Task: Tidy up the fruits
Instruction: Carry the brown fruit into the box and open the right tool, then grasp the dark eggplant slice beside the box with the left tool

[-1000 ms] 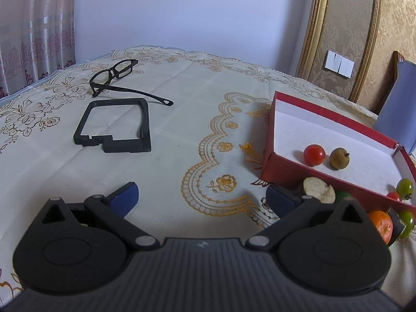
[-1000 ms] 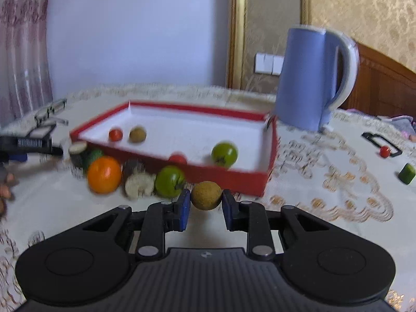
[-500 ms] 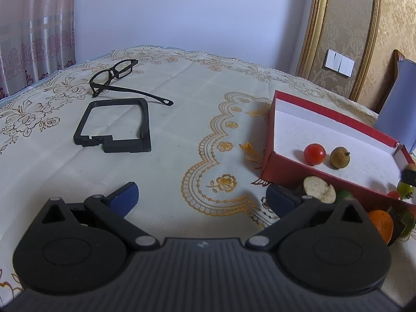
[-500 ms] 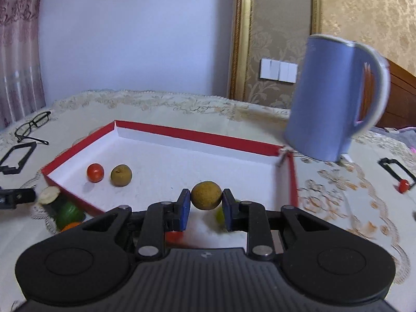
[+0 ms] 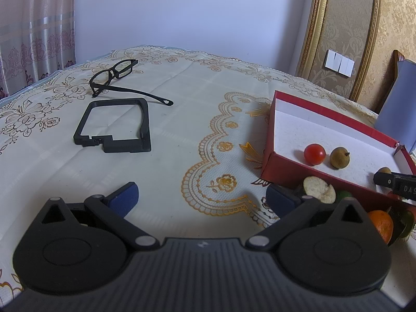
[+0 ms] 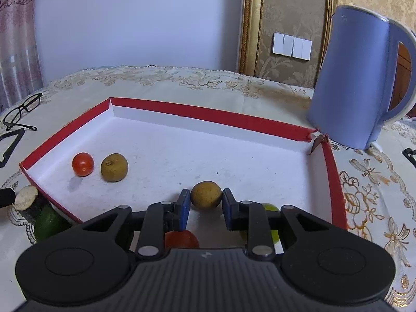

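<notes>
From the left wrist view, the left gripper (image 5: 201, 195) hangs over a cream tablecloth (image 5: 182, 119) with gold embroidered scallops; its blue-padded jaws stand spread wide with only cloth between them. At ten o'clock lie black-framed glasses (image 5: 117, 74), and just below them a flat, angular black plastic frame (image 5: 114, 127). At three o'clock sits a shallow red cardboard box (image 5: 283, 166) with a white, grainy lining. Inside it rest a glossy red cherry tomato (image 5: 314, 154) and, just beside it, a dull brown round fruit with a stem (image 5: 339, 157). Against the box's near wall outside lie a cut pale slice (image 5: 318, 186) and an orange (image 5: 381, 225).

From the right wrist view, the right gripper (image 6: 206, 202) is over the box's (image 6: 208, 115) inside, its jaws pinching a rough tan round fruit (image 6: 206, 195) at the picture's centre. At nine o'clock the tomato (image 6: 82, 163) and the stemmed brown fruit (image 6: 114, 167) sit side by side on the lining. Under the gripper a second red fruit (image 6: 182, 239) and a yellow-green one (image 6: 271, 208) show in part. At two o'clock a smooth lavender plastic kettle (image 6: 358, 78) stands upright just beyond the box's far corner.
</notes>
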A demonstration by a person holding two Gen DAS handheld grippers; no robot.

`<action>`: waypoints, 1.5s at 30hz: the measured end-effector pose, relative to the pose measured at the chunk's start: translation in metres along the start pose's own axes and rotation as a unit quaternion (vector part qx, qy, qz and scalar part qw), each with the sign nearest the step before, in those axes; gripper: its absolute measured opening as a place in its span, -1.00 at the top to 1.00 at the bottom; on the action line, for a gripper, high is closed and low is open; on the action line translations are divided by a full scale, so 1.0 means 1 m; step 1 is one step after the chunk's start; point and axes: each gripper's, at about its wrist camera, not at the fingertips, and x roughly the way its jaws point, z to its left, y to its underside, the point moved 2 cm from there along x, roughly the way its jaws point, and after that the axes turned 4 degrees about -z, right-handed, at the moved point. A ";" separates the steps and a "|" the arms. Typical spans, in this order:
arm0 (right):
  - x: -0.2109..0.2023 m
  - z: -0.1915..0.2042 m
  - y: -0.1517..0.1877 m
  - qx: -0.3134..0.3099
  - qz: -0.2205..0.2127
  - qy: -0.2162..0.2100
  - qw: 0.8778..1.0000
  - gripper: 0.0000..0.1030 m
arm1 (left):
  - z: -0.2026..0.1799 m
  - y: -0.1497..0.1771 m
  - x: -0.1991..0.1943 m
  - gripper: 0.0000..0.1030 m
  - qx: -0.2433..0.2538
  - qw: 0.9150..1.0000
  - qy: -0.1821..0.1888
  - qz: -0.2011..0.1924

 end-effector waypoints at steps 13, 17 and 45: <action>-0.043 -0.017 0.010 0.044 -0.036 -0.008 0.998 0.48 | 0.000 0.000 0.000 -1.00 -0.001 1.000 0.001 0.000; -0.087 -0.037 0.028 0.075 -0.065 -0.001 0.995 0.36 | 0.004 0.000 -0.002 -1.00 -0.015 1.000 0.008 -0.006; -0.112 -0.121 0.086 0.179 -0.035 0.043 0.982 -0.65 | -0.054 0.006 -0.010 -0.71 0.129 0.982 0.132 -0.030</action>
